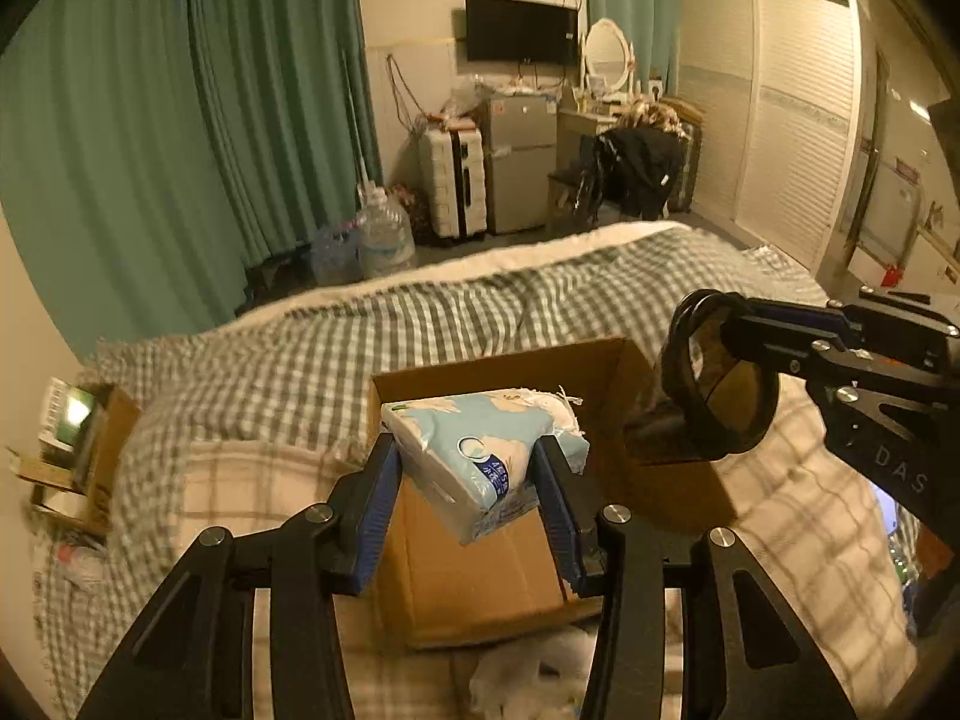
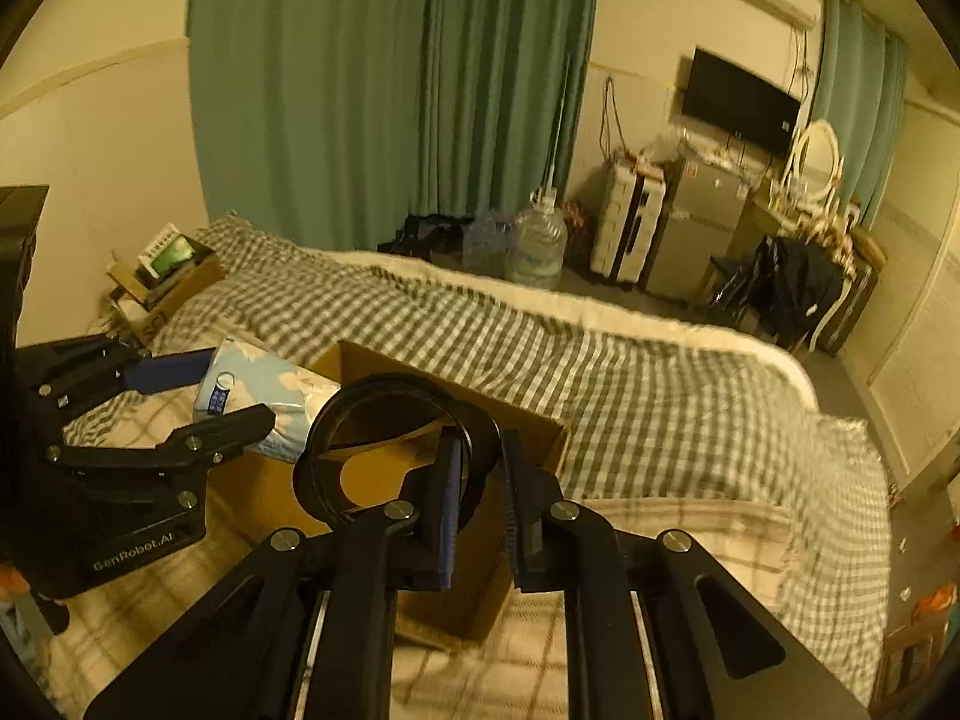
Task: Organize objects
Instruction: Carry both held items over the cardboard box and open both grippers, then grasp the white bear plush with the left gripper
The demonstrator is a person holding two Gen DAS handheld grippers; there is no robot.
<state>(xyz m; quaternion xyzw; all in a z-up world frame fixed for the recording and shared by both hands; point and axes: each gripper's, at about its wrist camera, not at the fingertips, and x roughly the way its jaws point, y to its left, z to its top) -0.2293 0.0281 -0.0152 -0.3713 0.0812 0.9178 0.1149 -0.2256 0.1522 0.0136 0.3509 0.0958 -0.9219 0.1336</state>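
Your left gripper [image 1: 471, 468] clamps the tissue pack [image 1: 480, 450] by its two sides, held above the open box [image 1: 498, 570] on the bed [image 1: 420, 312]. The pack looks soft, light and slick-wrapped; squeeze mid-body, not the frayed end. Your right gripper [image 2: 480, 498] pinches the rim of a black ring [image 2: 396, 456], fingers narrow, over the box's right side. The ring looks stiff and light; keep hold of the rim. Both loads crowd one opening, so the ring may block the pack. More clutter sits at the bed's far corner.

Dim yellow bedroom — green curtains [image 1: 180, 120], checked bed [image 1: 480, 312], wall TV [image 1: 521, 30], white wardrobe [image 1: 798, 120] (louvred doors).
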